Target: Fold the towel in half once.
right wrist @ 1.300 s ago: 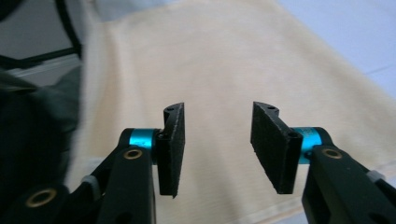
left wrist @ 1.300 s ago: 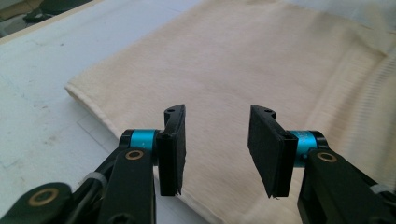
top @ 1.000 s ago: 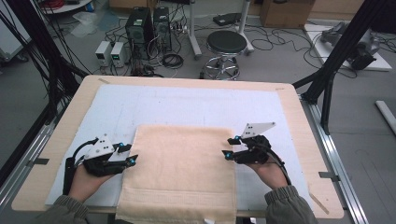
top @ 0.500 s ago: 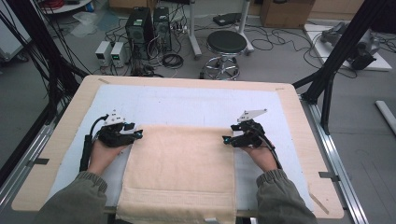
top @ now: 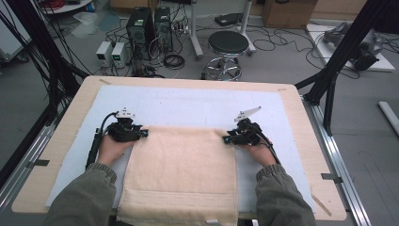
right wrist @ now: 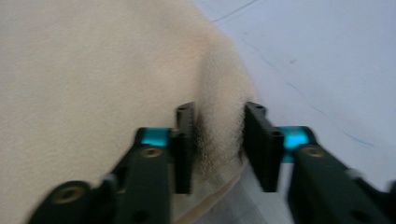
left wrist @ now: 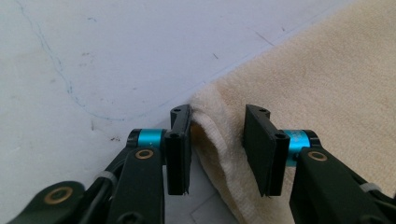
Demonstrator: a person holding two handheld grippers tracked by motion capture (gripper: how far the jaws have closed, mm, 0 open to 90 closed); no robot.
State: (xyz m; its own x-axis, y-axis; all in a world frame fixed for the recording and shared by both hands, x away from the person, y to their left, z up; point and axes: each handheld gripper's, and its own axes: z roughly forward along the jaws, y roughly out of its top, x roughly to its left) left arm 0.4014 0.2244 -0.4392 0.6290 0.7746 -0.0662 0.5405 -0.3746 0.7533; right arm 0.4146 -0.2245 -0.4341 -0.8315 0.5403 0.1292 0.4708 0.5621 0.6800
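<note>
Beige towel (top: 183, 174) lies flat on the white mat (top: 188, 106) of the worktop (top: 70, 101), long axis 12-to-6, near end hanging over the 6 o'clock edge.

Left gripper (top: 141, 133) sits at the towel's far-left corner, about 10 o'clock on the cloth. In the left gripper view the corner (left wrist: 208, 100) is bunched up between the fingers (left wrist: 180, 140). Fingers have just been closing, now fairly narrow. The left pad touches the raised fold, the right pad shows a sliver of gap. I'd call it not yet clamped.

Right gripper (top: 228, 139) is at the far-right corner, about 2 o'clock on the cloth. The right gripper view is blurred, but a hump of towel (right wrist: 224, 93) stands between the fingers (right wrist: 184, 140), which have also just been closing. The cloth looks squeezed on both sides, so probably gripped.

Progress, my read: early stage of a fold.
- Done: both grippers placed on the two far corners, cloth gathered into each.
- Left: finish the left pinch, lift both corners, carry them toward 6 o'clock, lay them on the near edge, release.

No fold made yet; the towel is one flat layer.
</note>
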